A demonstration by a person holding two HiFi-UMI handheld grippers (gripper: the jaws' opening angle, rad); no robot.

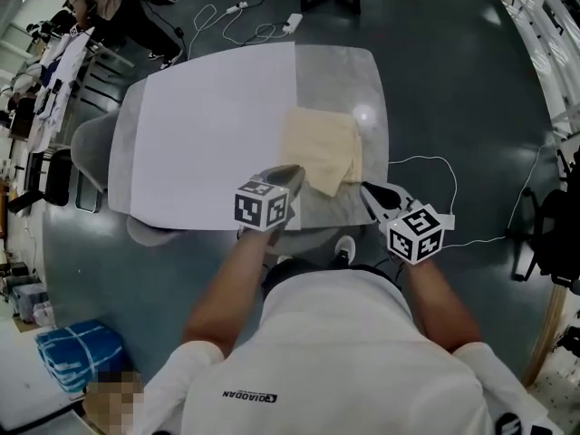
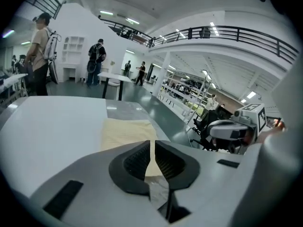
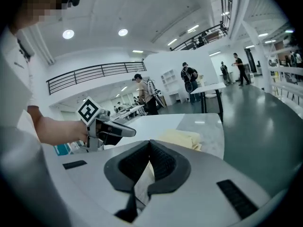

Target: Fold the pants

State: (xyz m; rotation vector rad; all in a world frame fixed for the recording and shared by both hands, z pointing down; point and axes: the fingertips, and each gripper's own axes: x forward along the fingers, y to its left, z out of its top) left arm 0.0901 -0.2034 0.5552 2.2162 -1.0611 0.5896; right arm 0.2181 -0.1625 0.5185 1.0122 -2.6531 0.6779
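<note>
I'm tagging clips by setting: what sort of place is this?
Probably a large open workshop or lab hall: a railed mezzanine overhead, several work tables on a polished floor, and people standing about with backpacks.

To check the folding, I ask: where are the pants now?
In the head view, the folded pants lie on the grey part of the table, right of centre, at the white sheet's right edge.
</note>
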